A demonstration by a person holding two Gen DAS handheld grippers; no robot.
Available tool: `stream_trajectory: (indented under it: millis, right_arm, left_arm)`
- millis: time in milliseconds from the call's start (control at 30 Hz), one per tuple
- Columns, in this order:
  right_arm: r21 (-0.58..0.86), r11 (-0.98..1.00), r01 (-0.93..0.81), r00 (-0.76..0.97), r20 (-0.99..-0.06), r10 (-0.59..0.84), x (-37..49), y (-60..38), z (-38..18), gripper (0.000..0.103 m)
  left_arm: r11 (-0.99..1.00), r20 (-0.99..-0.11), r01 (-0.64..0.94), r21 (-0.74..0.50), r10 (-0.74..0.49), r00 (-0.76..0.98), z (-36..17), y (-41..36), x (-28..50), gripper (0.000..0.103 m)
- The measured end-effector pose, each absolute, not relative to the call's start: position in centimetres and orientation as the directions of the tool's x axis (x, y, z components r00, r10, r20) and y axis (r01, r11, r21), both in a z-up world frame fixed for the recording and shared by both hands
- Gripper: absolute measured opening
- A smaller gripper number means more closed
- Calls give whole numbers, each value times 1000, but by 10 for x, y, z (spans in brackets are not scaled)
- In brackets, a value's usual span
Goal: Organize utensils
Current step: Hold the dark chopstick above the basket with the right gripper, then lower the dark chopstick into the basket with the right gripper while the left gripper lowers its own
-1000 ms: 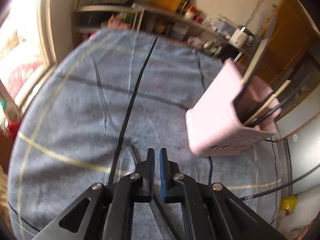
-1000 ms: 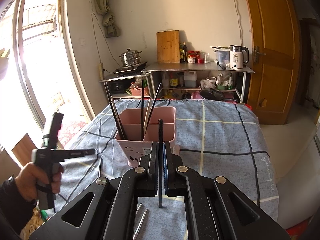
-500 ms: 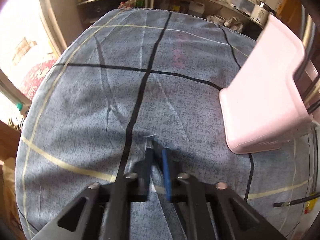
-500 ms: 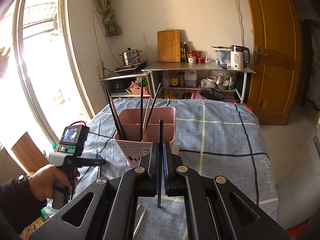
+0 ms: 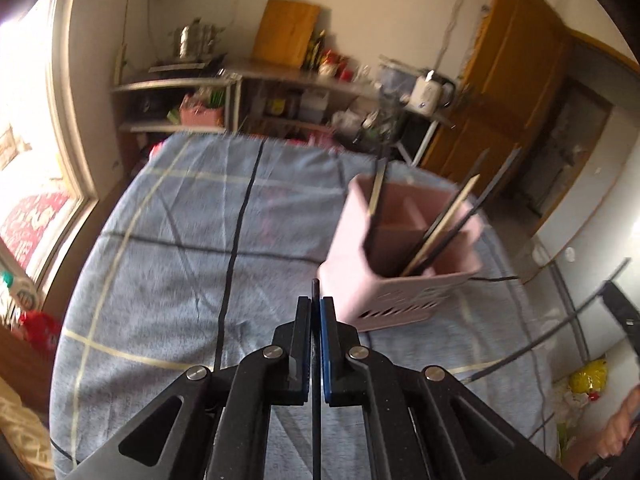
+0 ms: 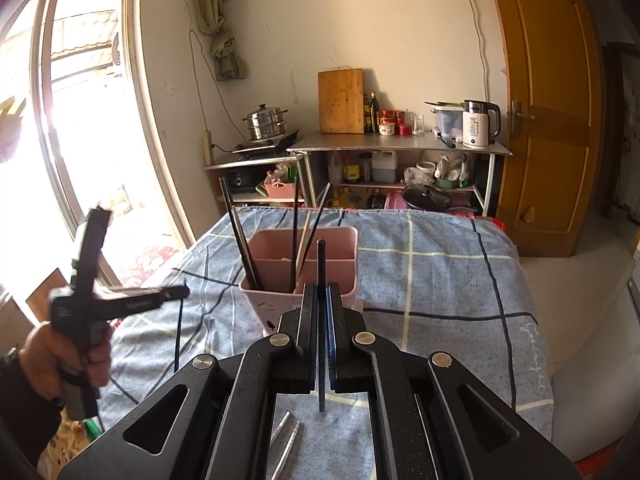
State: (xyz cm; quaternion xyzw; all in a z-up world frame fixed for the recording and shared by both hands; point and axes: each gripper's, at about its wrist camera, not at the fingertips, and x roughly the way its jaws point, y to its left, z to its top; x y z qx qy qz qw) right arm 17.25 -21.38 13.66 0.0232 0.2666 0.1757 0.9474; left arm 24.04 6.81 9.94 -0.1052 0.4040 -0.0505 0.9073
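Note:
A pink utensil holder (image 5: 404, 260) (image 6: 304, 276) with several chopsticks upright in it stands on the blue checked tablecloth (image 5: 180, 272). My left gripper (image 5: 315, 304) is shut on a black chopstick (image 5: 315, 360), held above the cloth just left of the holder. In the right wrist view the left gripper (image 6: 176, 292) shows at the left with the chopstick (image 6: 177, 336) hanging down from it. My right gripper (image 6: 321, 292) is shut on another black chopstick (image 6: 321, 272), held upright in front of the holder. Two metal chopsticks (image 6: 286, 440) lie on the cloth below it.
Shelves with pots, bottles and a kettle (image 6: 478, 124) stand past the table's far edge. A window is to the left and a wooden door (image 6: 548, 120) to the right. The table edge drops off at the right. A black cable (image 5: 532, 344) runs at the right.
My left gripper dipped low to the cloth, closed on a black chopstick and has risen with it, tilting up toward the holder. My right gripper has held still with its chopstick.

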Motion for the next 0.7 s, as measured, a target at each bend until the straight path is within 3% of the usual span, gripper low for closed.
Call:
stream_trajectory:
  millis: [300, 700]
  right_arm:
    - [116, 933, -340, 811, -466, 353, 165, -205, 155, 4]
    - [97, 932, -350, 817, -454, 355, 160, -196, 161, 4]
  left_arm:
    - [966, -598, 148, -214, -249, 762, 172, 43, 211, 3]
    - [955, -551, 209, -212, -293, 782, 196, 31, 201, 3]
